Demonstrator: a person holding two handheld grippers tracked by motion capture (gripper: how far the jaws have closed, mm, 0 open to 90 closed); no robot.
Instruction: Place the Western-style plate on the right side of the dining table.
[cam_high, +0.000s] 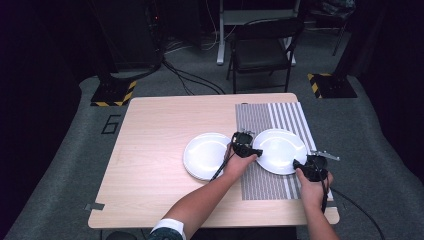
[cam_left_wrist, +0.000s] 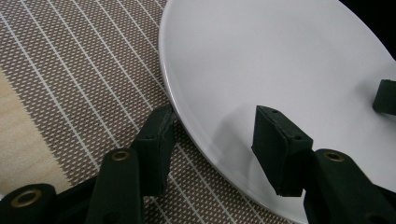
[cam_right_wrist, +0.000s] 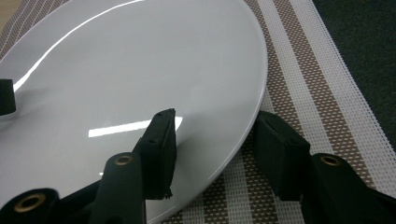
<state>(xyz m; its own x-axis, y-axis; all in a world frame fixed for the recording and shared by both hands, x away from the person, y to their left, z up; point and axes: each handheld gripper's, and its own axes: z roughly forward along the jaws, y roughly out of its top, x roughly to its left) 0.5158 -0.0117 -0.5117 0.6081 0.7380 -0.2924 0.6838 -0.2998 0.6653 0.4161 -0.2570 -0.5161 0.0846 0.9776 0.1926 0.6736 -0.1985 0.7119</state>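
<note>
White plate (cam_high: 280, 150) lying on striped placemat (cam_high: 260, 125) at counter's right half. Left gripper (cam_high: 246, 148) and right gripper (cam_high: 309, 167) at opposite rims, jaws apart, straddling each edge without clamping.

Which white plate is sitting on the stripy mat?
The right plate, the one both tools straddle at its rim. The left plate lies on the bare wooden table instead.
</note>
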